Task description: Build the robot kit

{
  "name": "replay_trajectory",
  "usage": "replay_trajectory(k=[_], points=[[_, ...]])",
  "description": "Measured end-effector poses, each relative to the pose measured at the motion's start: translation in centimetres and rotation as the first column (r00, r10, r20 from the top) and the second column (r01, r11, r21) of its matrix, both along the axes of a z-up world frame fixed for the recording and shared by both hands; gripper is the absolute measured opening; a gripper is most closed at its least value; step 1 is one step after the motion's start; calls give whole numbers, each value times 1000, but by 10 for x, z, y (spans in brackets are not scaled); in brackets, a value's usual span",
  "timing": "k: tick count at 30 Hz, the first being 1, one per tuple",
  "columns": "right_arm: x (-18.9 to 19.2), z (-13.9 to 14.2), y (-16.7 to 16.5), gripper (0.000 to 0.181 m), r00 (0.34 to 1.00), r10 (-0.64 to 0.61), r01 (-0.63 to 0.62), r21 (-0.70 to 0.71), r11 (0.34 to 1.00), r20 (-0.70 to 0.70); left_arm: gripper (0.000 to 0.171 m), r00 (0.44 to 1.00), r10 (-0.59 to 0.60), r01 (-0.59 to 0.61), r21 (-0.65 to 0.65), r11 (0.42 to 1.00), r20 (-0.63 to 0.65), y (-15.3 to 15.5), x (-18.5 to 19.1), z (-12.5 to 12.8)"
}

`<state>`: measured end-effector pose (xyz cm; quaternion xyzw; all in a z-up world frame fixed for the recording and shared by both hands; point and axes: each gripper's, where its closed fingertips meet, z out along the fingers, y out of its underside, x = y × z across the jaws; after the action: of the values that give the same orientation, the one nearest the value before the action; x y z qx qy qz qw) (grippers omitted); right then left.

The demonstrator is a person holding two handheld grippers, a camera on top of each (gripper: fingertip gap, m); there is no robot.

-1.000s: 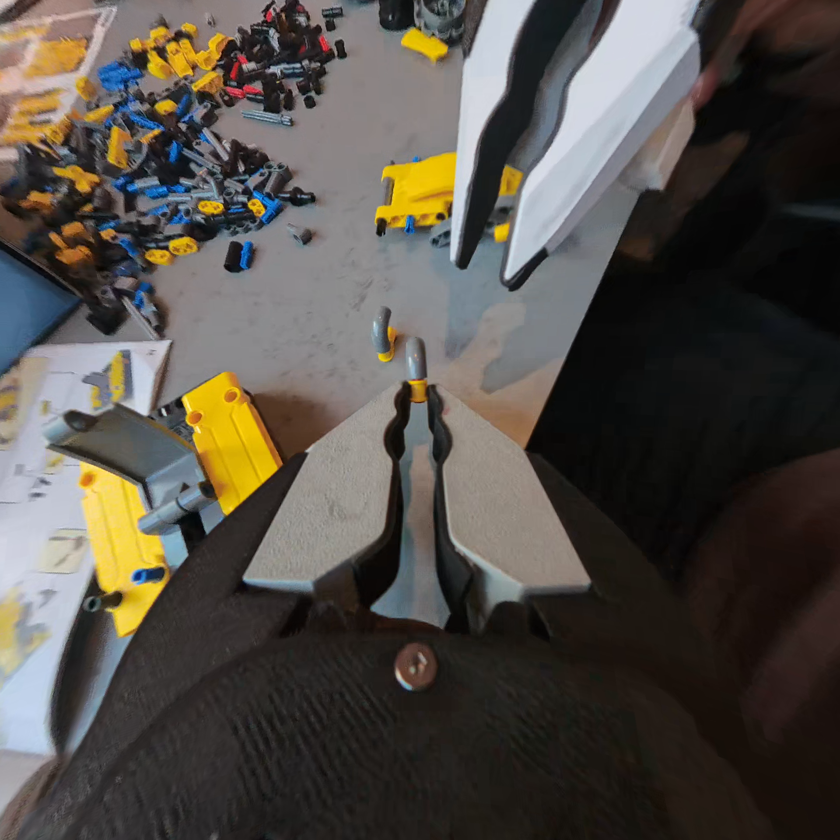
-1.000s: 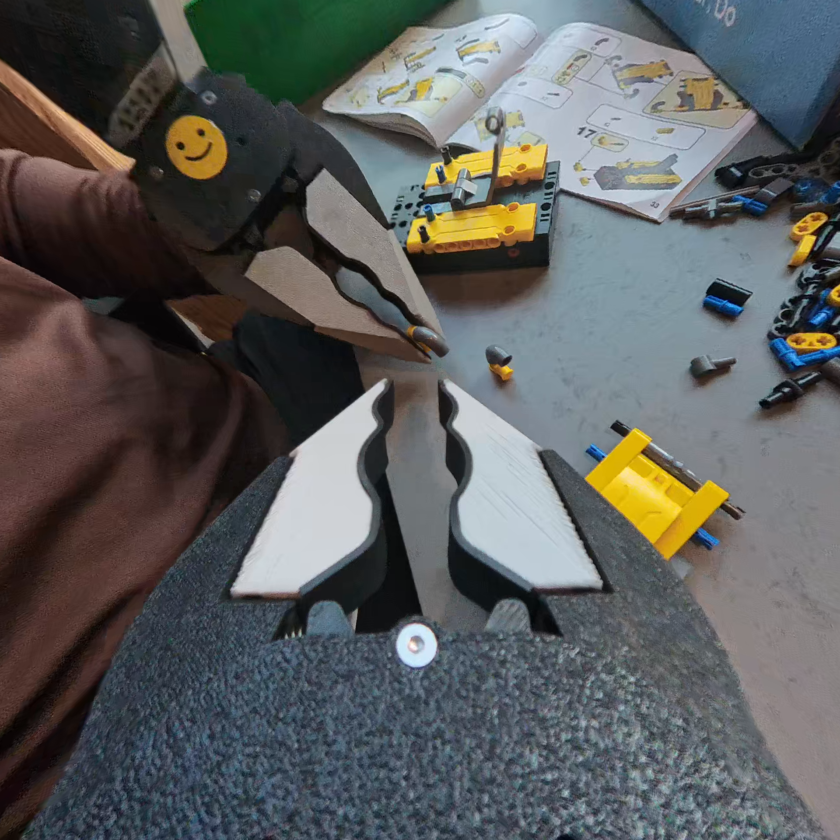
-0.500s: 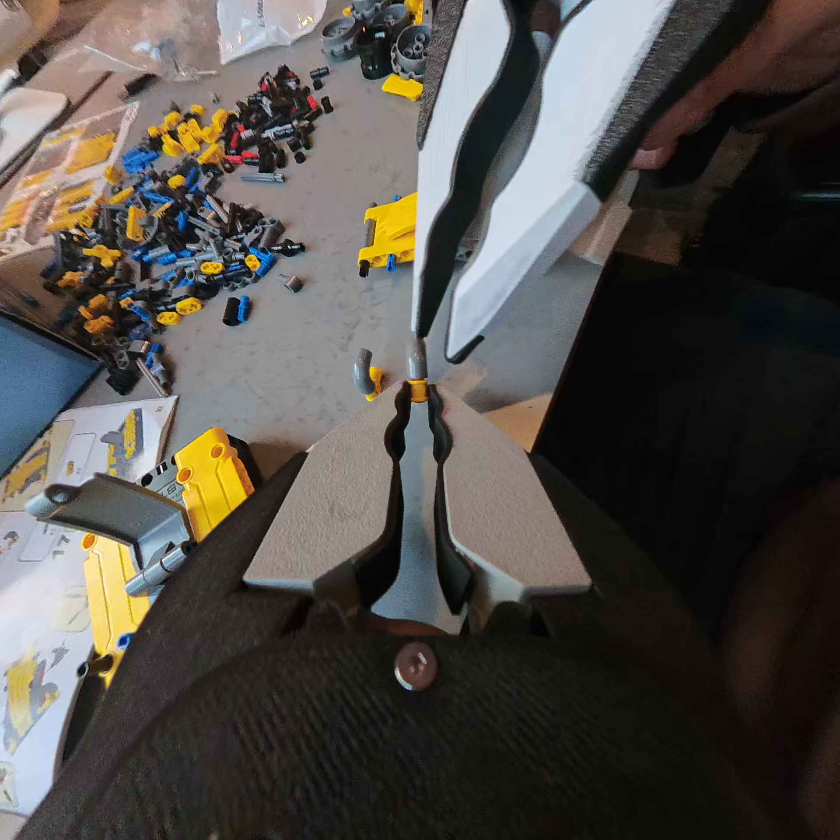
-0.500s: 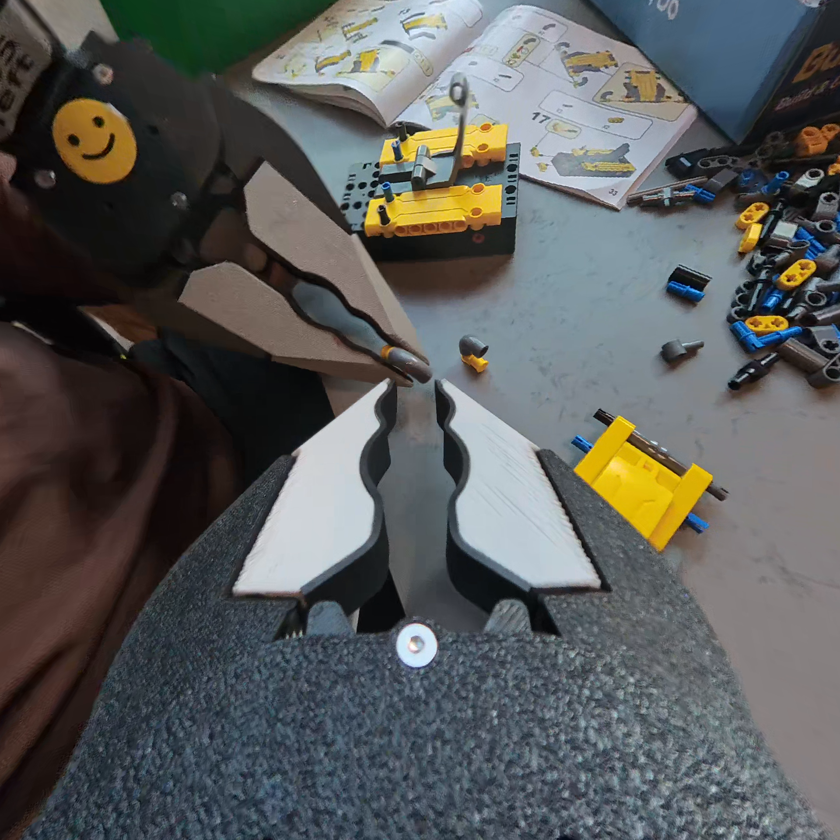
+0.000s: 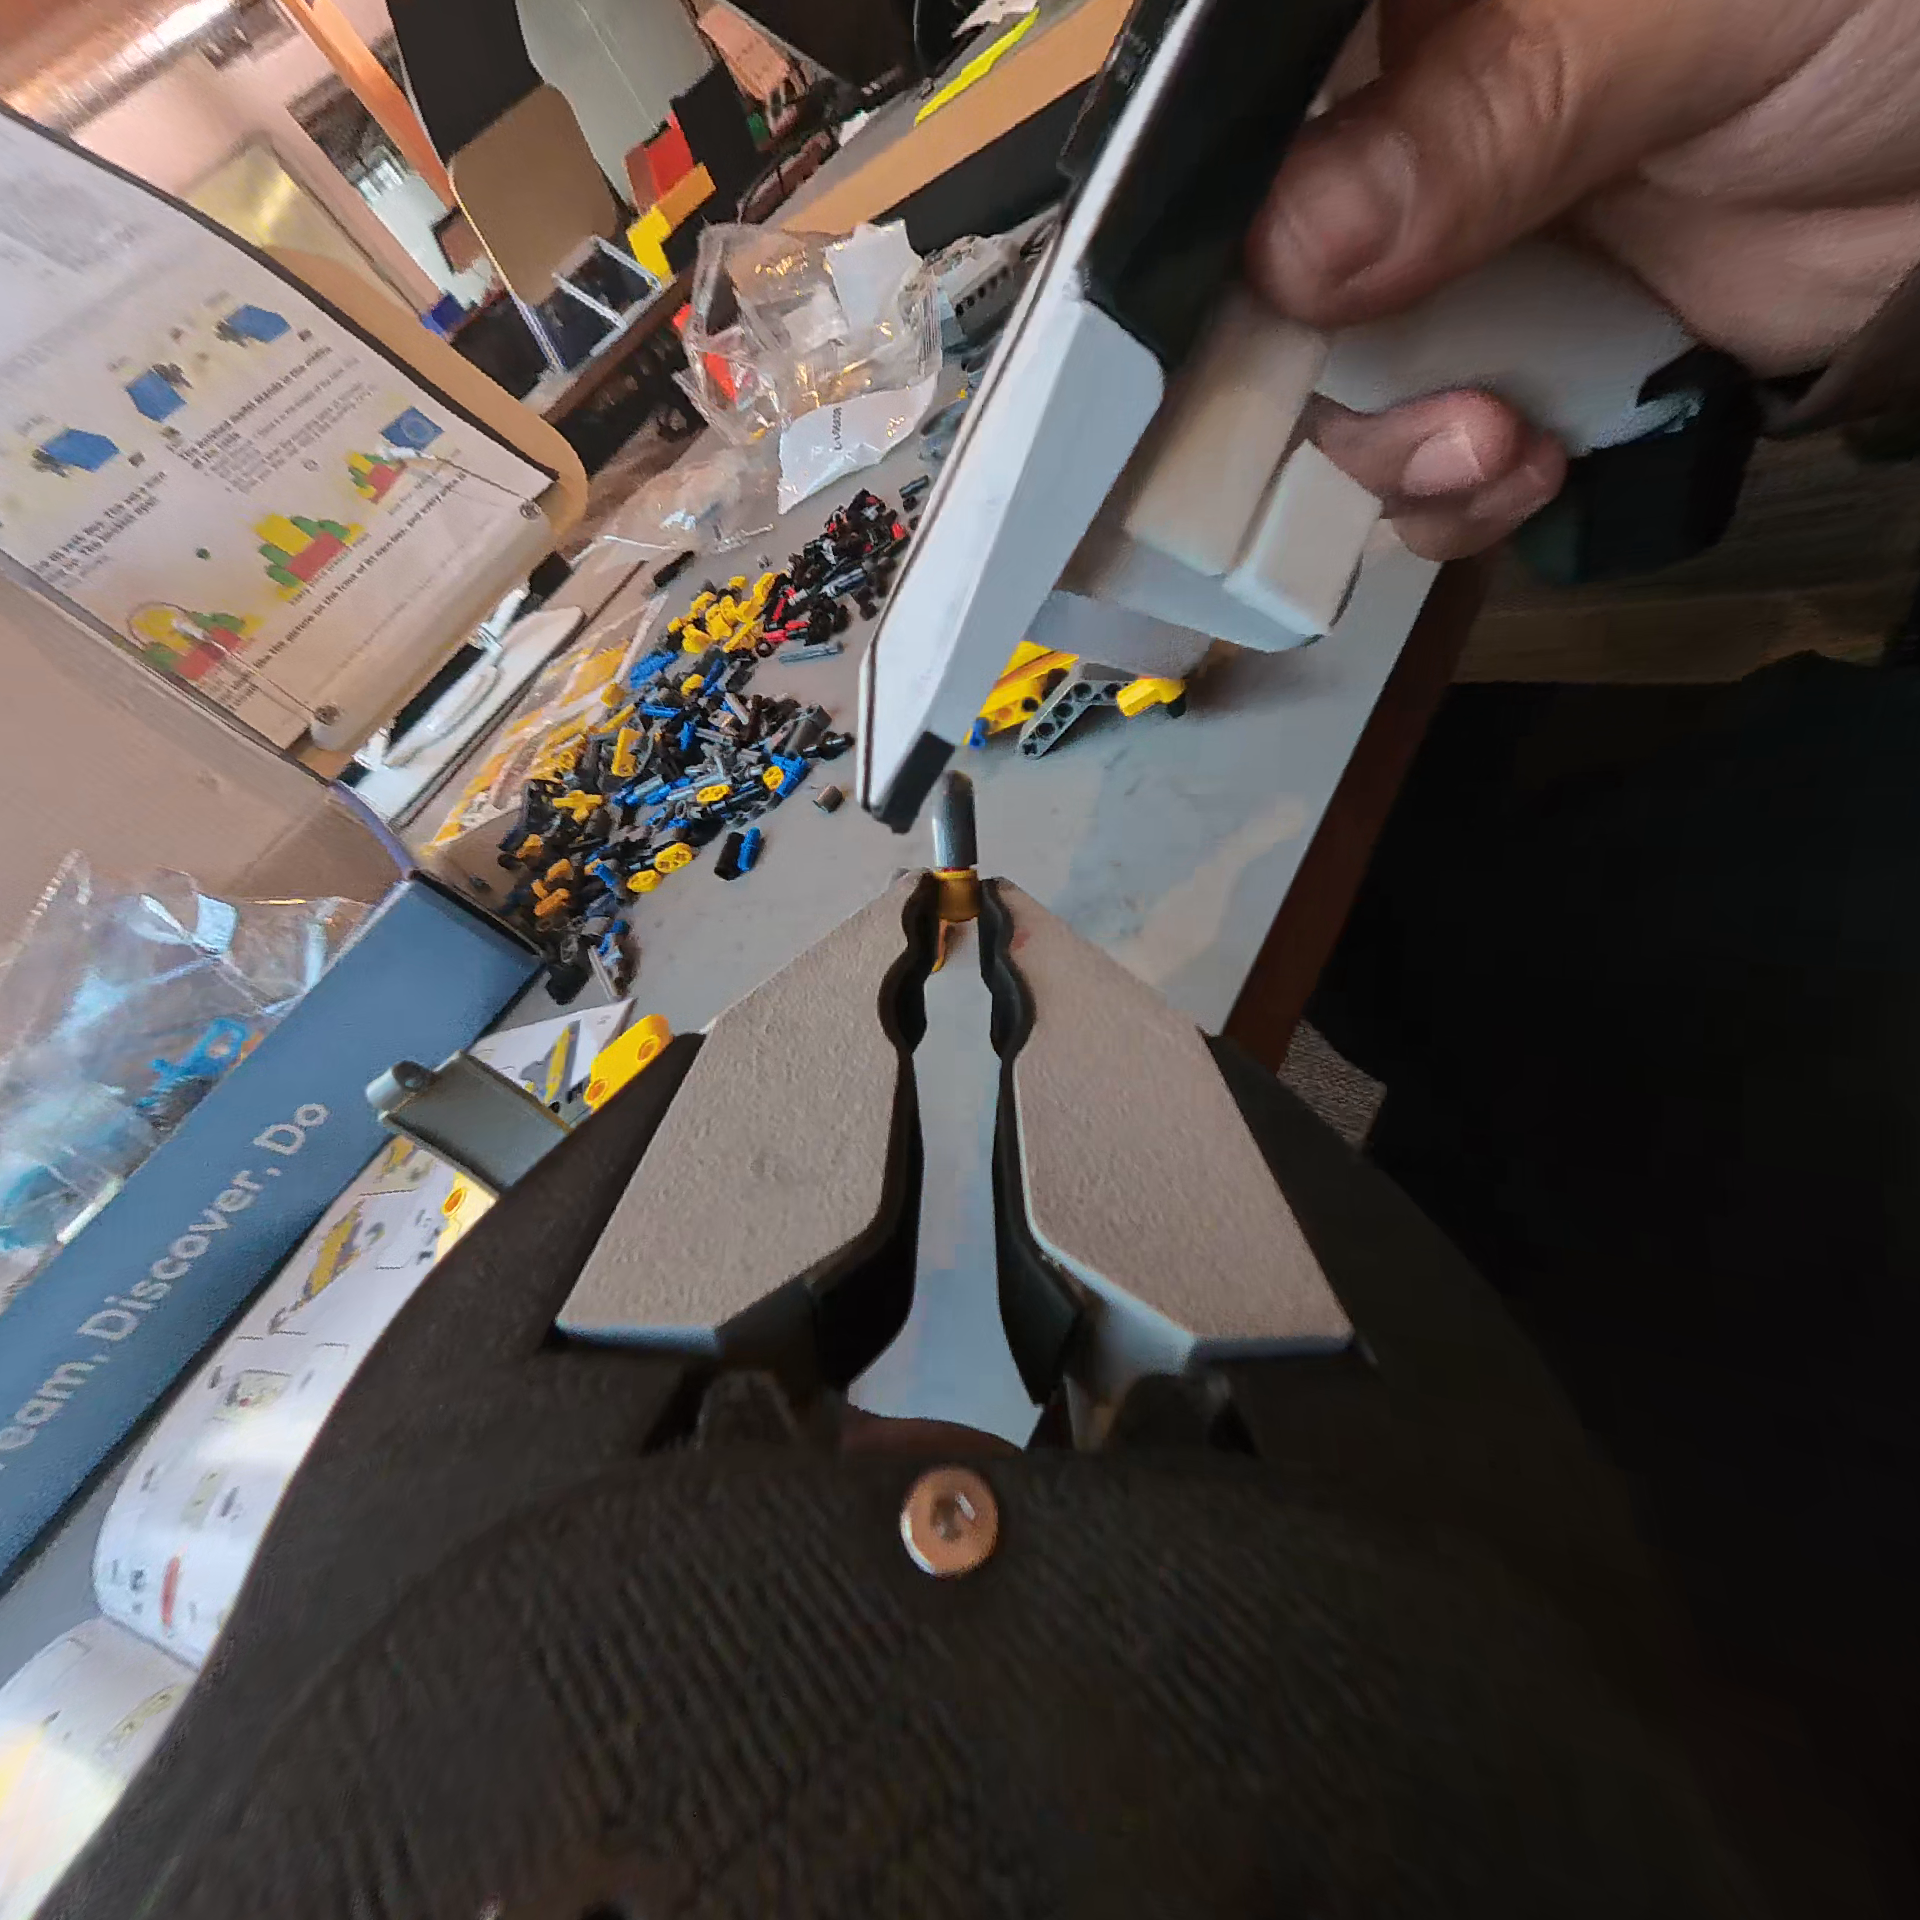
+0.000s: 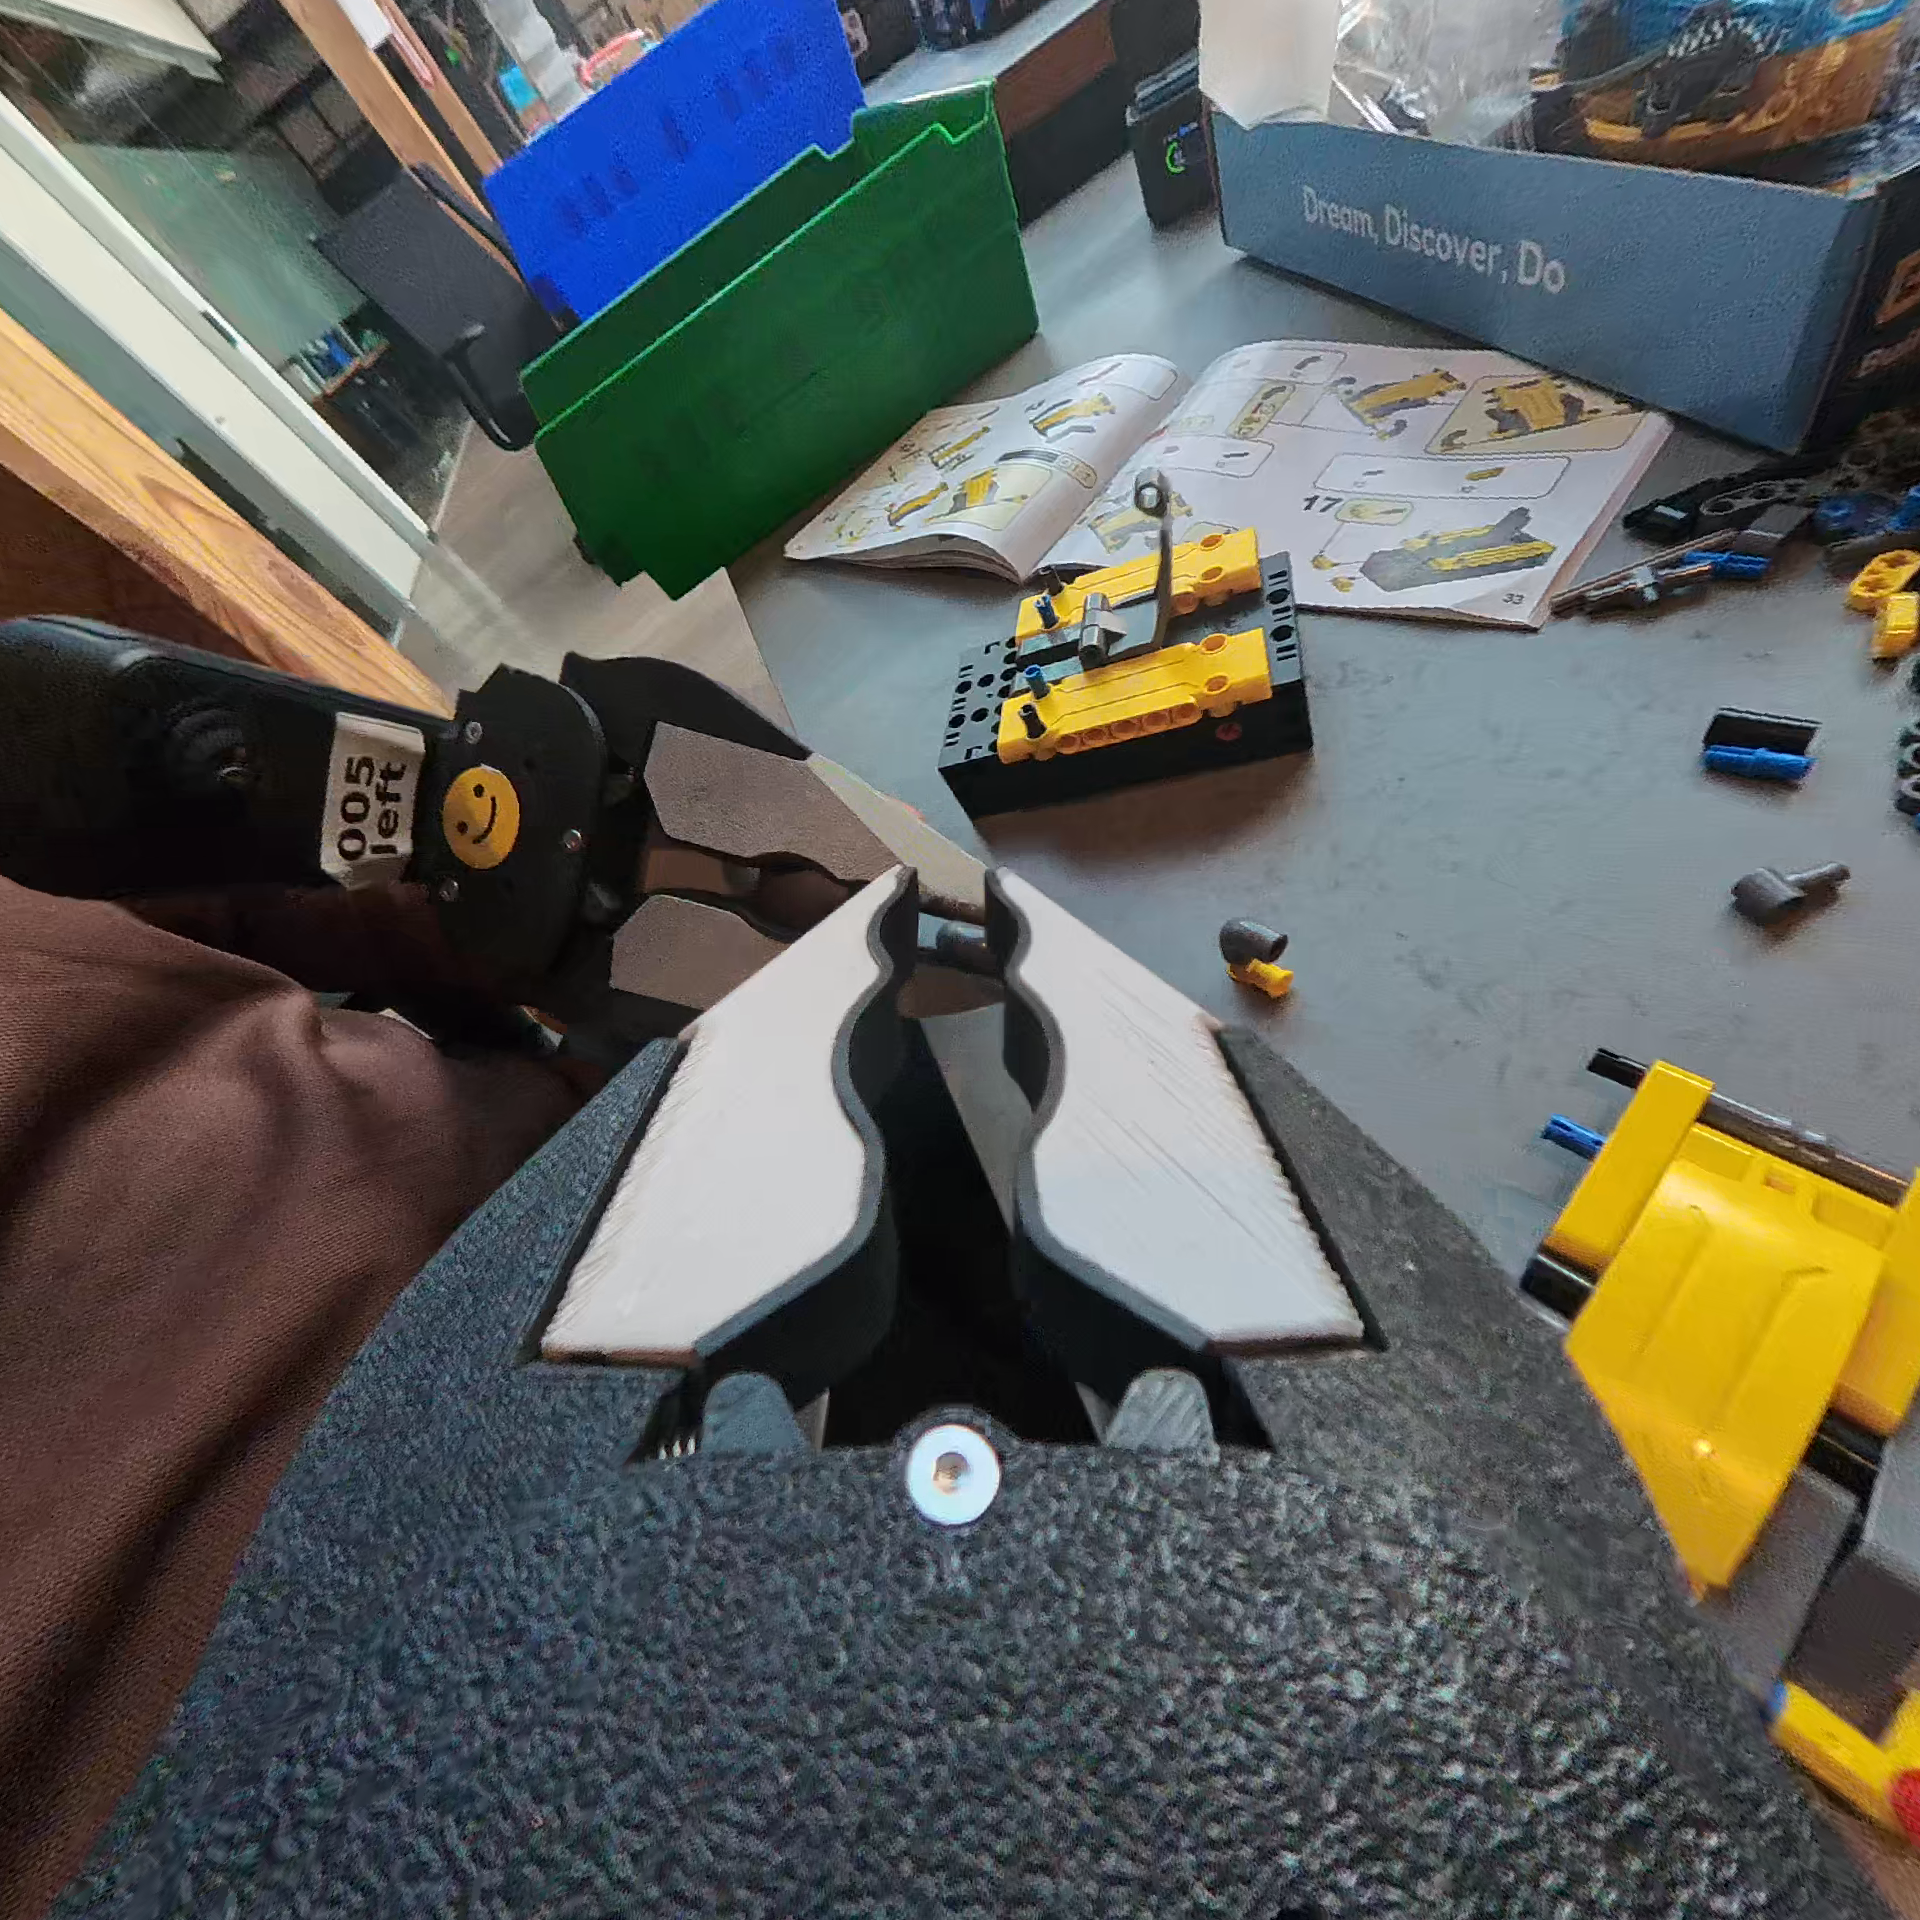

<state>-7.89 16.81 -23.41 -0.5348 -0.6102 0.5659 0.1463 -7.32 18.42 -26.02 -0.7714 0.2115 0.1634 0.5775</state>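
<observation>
My left gripper was clamped on a small grey-and-yellow connector piece, its yellow end pinched between my tips at the centre of the left wrist view and the grey end sticking out beyond them, clear of the grey table. My right gripper had its fingers parted, with a narrow gap between the tips; in the right wrist view the grey end of that piece showed inside the gap, but I could not tell whether either finger touched it. In the left wrist view the right gripper's white finger came down from the upper right with its dark tip just beside the grey end, and a hand held its handle at the top right corner. A second grey-and-yellow piece of the same kind lay loose on the table right of centre in the right wrist view. Farther up stood a black-and-yellow partial assembly, in front of an open instruction booklet and a blue box. A yellow sub-assembly sat at the right edge, and a heap of loose parts filled the middle left of the left wrist view.
</observation>
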Motion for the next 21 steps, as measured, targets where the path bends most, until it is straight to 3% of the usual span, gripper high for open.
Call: replay_trajectory(k=[2,5,11,21], points=[[0,-4,-3,1,1000,-3,3,42,999,-7,4,999,25,-23,36,999,-35,-3,-2,1],[-3,3,3,12,995,-57,68,134,989,-81,4,997,49,-42,120,992,-51,-7,-4,9],[-6,7,3,14,986,-46,78,194,978,-162,4,994,63,-45,202,978,-85,-12,-5,16],[-3,21,-6,26,971,20,23,177,984,-238,5,997,70,-78,246,966,43,-15,-13,27]])
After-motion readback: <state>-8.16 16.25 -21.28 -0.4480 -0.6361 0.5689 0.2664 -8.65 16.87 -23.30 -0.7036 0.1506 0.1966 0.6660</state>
